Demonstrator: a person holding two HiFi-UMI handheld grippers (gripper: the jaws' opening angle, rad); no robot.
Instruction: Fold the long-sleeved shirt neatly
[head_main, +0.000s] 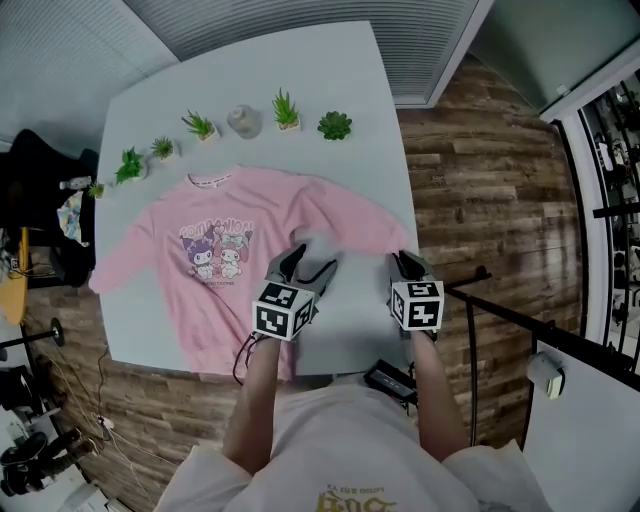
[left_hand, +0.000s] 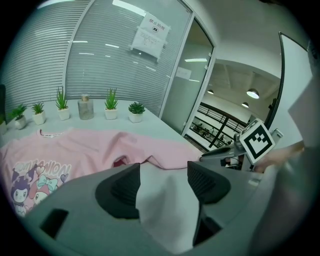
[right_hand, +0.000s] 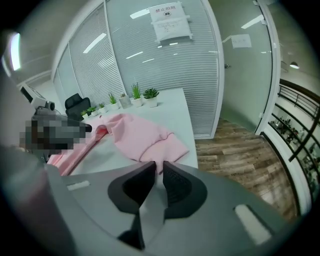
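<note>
A pink long-sleeved shirt (head_main: 225, 270) with a cartoon print lies face up on the white table (head_main: 345, 335), collar toward the far edge. Its right sleeve (head_main: 360, 228) stretches toward the table's right edge. My right gripper (head_main: 405, 263) is at that sleeve's end. In the right gripper view its jaws (right_hand: 158, 172) stand almost together, with the pink cuff (right_hand: 162, 149) pinched at their tips. My left gripper (head_main: 312, 263) hovers open just in front of the sleeve's near edge, close to the underarm. Only bare table shows between its fingers (left_hand: 162, 180), and the pink fabric (left_hand: 150, 152) lies just beyond them.
Several small potted plants (head_main: 285, 110) and a glass bottle (head_main: 244, 121) line the table's far edge. A black device (head_main: 390, 382) sits at the near edge by my body. A black chair (head_main: 40, 190) stands to the left and a black railing (head_main: 530, 320) to the right.
</note>
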